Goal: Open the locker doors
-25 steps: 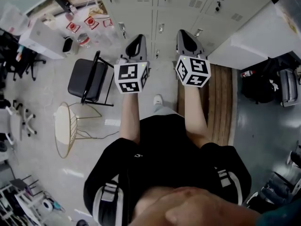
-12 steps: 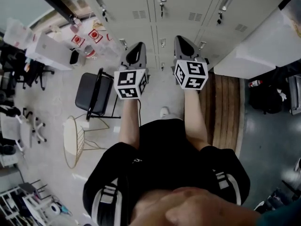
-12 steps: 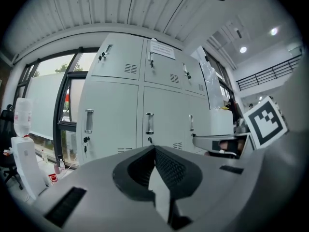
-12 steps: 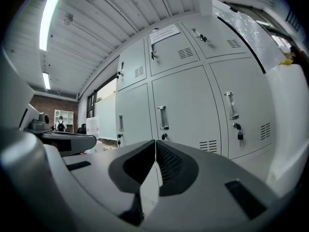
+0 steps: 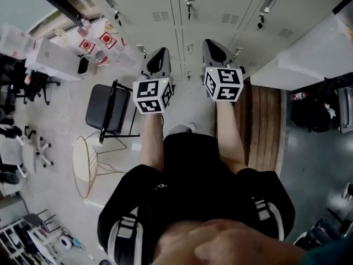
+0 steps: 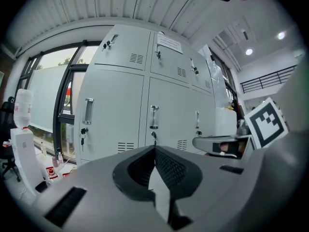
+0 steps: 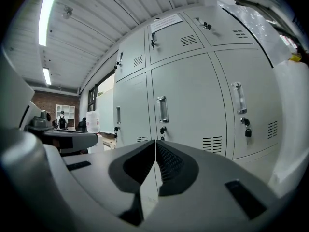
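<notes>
Head view is showing the locker doors [image 5: 212,7] all standing shut, just ahead of both grippers. To do this step well, I judge each claw should be spreading before it meets a door, then closing squarely on a vertical handle bar and pulling outward along the hinge swing, keeping clear of the key [image 6: 83,132] dangling below the leftmost handle. On the left, the forearm is reaching straight forward and the left gripper [image 5: 160,57] is clenched on nothing, its jaws meeting at the tip, pointing roughly level toward the middle handle [image 6: 153,117]. On the right, the other forearm is lying parallel, and the right gripper [image 5: 212,46] is likewise clenched and empty, facing a handle [image 7: 162,109] of its own.
</notes>
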A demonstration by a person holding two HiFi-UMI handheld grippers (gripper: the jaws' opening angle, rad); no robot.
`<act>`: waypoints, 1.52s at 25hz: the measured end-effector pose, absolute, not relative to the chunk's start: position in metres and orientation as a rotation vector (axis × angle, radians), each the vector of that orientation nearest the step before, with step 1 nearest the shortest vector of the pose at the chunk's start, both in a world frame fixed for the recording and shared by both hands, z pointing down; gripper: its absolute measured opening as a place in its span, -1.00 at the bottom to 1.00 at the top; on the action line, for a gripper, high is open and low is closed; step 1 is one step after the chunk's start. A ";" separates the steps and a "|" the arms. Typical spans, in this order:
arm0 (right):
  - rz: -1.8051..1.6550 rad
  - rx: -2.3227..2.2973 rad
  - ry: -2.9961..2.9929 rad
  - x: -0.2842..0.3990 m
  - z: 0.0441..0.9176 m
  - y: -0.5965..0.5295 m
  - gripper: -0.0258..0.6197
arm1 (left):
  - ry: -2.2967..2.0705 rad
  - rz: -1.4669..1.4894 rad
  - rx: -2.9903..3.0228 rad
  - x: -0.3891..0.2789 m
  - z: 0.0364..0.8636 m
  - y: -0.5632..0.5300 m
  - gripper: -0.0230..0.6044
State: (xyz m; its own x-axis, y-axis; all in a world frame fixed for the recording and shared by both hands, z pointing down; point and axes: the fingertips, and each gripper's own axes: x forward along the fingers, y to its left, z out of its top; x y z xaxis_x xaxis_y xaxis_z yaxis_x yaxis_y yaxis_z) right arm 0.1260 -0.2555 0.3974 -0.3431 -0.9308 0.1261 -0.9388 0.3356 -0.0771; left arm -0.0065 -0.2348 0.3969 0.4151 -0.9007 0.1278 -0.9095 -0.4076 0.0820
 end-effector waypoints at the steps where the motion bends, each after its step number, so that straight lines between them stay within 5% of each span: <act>1: 0.198 1.761 -2.516 0.123 0.398 -0.257 -0.86 | -1.621 0.093 2.520 -0.007 0.399 -0.238 -0.89; 38: 0.040 1.740 -2.380 0.072 0.398 -0.374 -0.80 | -1.488 0.041 2.590 -0.010 0.383 -0.346 -0.89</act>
